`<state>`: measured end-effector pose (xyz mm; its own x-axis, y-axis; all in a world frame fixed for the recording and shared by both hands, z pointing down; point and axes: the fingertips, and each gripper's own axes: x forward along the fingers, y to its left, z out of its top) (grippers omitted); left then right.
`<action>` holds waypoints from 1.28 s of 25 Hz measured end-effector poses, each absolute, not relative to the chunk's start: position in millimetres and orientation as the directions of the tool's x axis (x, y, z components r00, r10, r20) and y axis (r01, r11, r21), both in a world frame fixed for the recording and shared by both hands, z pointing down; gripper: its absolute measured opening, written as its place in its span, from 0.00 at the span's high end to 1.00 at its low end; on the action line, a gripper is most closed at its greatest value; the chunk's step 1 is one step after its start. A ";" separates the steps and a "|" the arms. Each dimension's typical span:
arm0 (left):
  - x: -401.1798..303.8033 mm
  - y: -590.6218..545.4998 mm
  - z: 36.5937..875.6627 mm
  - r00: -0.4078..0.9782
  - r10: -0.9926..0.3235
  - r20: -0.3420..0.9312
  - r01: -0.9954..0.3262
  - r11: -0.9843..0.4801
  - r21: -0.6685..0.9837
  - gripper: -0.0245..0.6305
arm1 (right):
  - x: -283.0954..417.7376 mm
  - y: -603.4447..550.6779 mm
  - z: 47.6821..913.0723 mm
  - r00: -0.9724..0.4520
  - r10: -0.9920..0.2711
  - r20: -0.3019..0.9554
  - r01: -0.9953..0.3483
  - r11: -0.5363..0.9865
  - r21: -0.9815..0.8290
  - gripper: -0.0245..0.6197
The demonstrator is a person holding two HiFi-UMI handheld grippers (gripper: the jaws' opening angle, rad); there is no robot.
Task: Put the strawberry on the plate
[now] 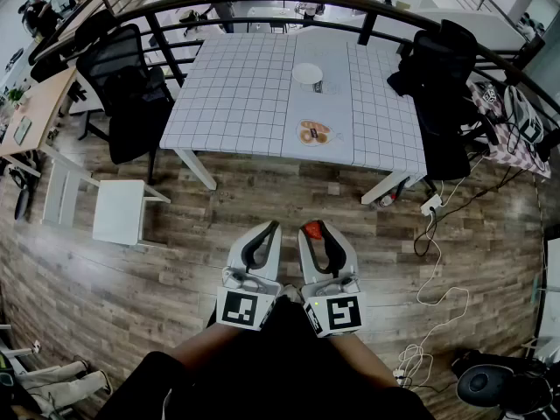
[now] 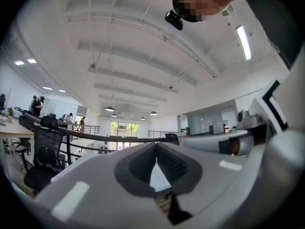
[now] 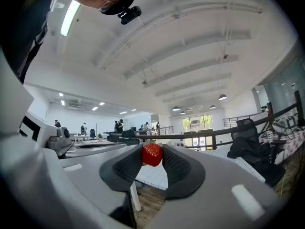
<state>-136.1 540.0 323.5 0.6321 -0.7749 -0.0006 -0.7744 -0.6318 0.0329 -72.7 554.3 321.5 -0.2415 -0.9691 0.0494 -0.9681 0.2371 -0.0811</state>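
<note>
A red strawberry (image 3: 152, 154) sits clamped between the tips of my right gripper (image 3: 152, 150), held level over the wooden floor. In the head view the strawberry (image 1: 311, 228) shows at the tip of the right gripper (image 1: 313, 227), well short of the table. A white plate (image 1: 307, 73) lies on the far side of the grid-patterned table (image 1: 236, 94). My left gripper (image 1: 272, 227) is beside the right one, its jaws closed together with nothing between them (image 2: 156, 149).
A small dish with orange items (image 1: 314, 133) lies near the table's front edge. Black office chairs stand at the left (image 1: 127, 77) and right (image 1: 442, 86) of the table. A white stool (image 1: 118, 210) and floor cables (image 1: 437, 261) flank the approach.
</note>
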 end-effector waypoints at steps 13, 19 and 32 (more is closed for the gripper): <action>-133.5 533.8 326.1 0.604 -0.797 -0.019 -0.797 -0.604 0.022 0.95 | -25.7 571.8 324.2 -0.199 -0.980 0.023 -0.970 0.193 -0.149 0.76; -112.4 514.1 329.3 0.631 -0.775 -0.024 -0.775 -0.631 0.021 0.95 | -2.6 558.4 331.4 -0.154 -0.988 0.022 -0.978 0.149 -0.147 0.76; -61.0 374.2 348.0 0.682 -0.731 -0.032 -0.727 -0.682 0.078 0.95 | 58.7 441.0 331.6 -0.016 -0.999 0.041 -0.994 0.011 -0.104 0.76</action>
